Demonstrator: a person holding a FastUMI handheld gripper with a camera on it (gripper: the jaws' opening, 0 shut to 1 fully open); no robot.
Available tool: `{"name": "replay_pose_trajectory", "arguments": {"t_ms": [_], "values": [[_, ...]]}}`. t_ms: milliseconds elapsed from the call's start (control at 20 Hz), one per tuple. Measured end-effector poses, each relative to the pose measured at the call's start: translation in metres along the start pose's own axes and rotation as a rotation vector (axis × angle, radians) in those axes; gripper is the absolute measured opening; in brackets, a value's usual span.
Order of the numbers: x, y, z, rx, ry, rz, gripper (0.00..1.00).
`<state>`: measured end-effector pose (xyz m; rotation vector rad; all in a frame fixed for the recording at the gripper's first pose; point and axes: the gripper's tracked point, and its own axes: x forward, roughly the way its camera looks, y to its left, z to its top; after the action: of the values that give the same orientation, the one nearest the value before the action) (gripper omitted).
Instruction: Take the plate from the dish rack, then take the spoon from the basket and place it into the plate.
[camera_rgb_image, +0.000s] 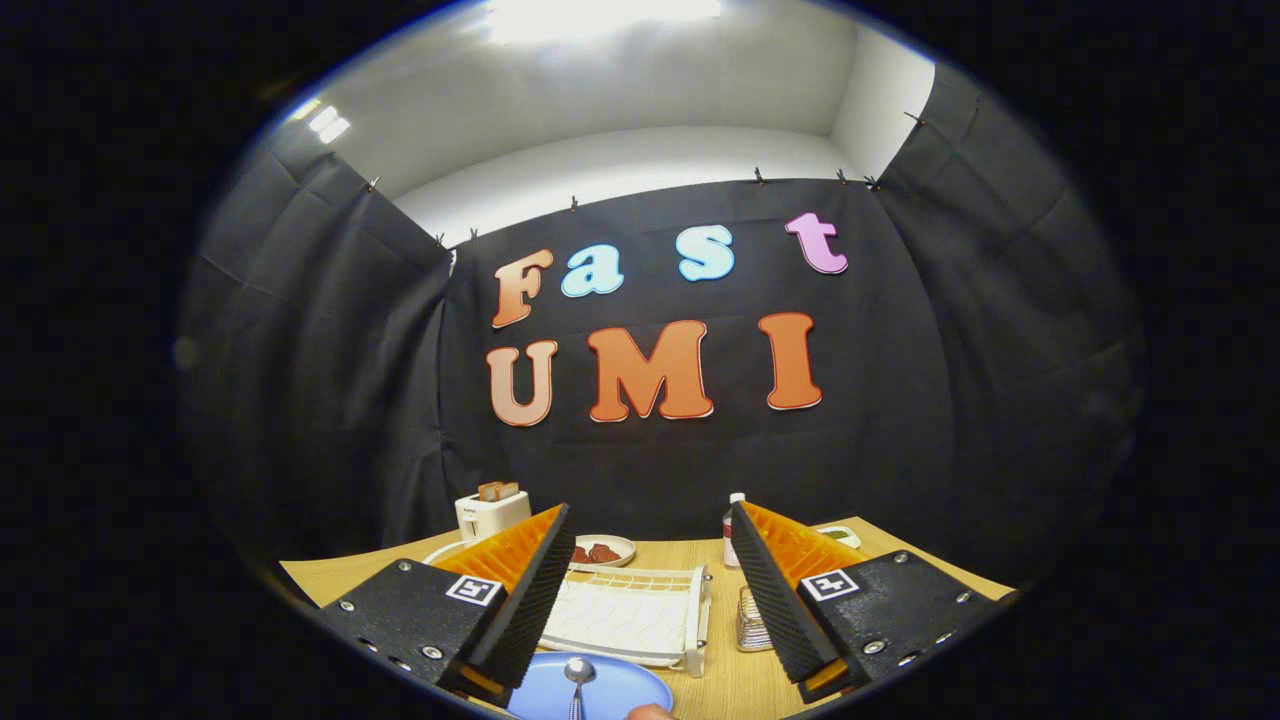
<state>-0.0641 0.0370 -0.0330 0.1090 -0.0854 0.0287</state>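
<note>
Gripper (648, 590): fingers spread wide, nothing between them, raised above the wooden table (735, 685) and tilted up toward the booth wall.

Nearest, below and between the finger bases: blue plate (625, 690) flat on the table. Spoon (578, 678) lies in it, bowl pointing away from the tool, handle running back toward the holder. A fingertip (650, 712) of a person shows just beside the plate's near rim; what it is doing cannot be told.

Just ahead, between the fingers: white dish rack (630, 615), no dishes visible in it. Beside it, just inside the right finger: small wire basket (752, 620); contents too small to make out.

Beyond the rack: small dish (603, 549) with dark reddish pieces, and a bottle (734, 530) with a pale cap near the right fingertip. Further, beyond the left finger: white toaster (490, 513) with toast standing in its slots. Another small dish (840, 536) peeks out past the right finger.

Judgement on step: plate is out of the rack, spoon is inside the plate, fingers are off it. Both parts of the task look done; this reads as the release or retreat stage.

Next move calls for: keep the fingers apart, back away without dipping toward the plate rim or clipping the rack or basket. Risk: a low pass could nudge the spoon handle and tip it off the plate.
</note>
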Motion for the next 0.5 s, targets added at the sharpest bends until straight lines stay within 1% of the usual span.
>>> {"name": "replay_pose_trajectory", "arguments": {"t_ms": [150, 500], "values": [[0.005, -0.0035, 0.0016, -0.01, -0.005, -0.014, 0.93], [0.0101, 0.0063, 0.0031, -0.035, -0.006, 0.014, 0.93]]}}
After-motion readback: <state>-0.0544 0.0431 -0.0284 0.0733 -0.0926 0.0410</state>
